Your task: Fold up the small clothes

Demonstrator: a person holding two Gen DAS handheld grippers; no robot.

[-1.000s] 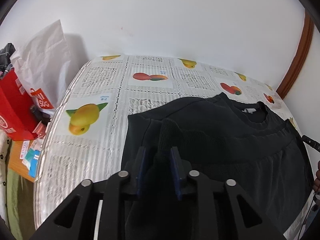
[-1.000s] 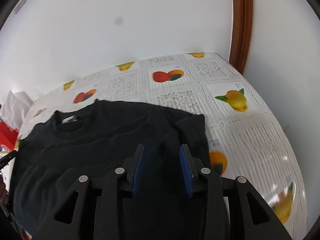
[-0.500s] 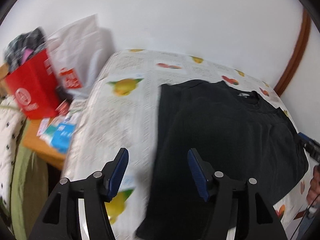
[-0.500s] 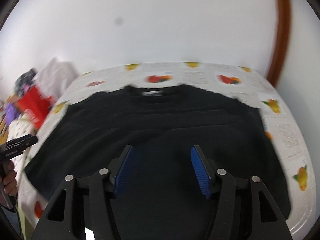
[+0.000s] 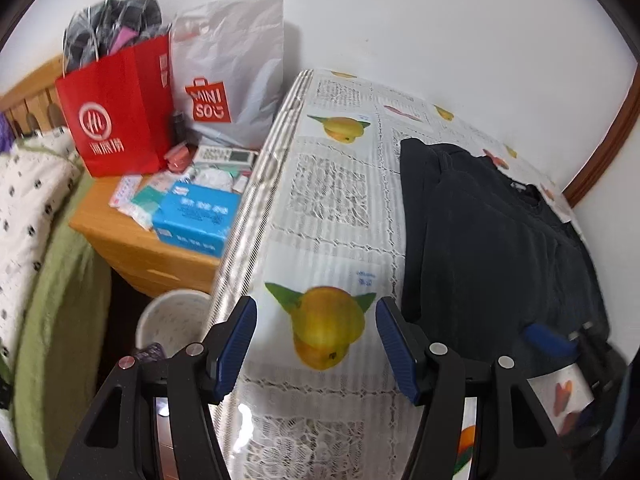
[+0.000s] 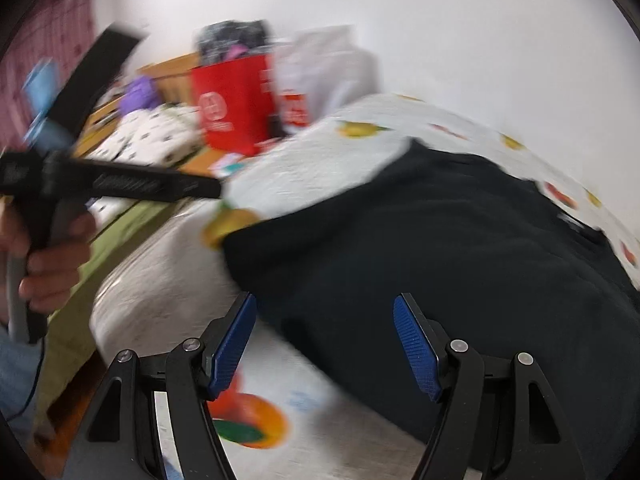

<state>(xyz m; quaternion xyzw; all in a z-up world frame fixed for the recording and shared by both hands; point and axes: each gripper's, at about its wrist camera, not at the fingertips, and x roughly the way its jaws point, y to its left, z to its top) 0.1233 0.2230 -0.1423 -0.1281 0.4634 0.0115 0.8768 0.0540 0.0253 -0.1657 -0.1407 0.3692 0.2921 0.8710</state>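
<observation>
Two grippers are held wide and empty: left gripper (image 5: 316, 344), right gripper (image 6: 322, 344). A black garment (image 5: 492, 240) lies at 2 o'clock on the tablecloth (image 5: 332, 184). If only one layer is pinched, the fold may be dragged askew. A red bag (image 5: 116, 108) and tissue box (image 5: 196, 212) sit at 10 o'clock, clear of the work.

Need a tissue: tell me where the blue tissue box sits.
In the left wrist view, the blue tissue box lies on the wooden nightstand, left of the table, below the red bag.
</observation>
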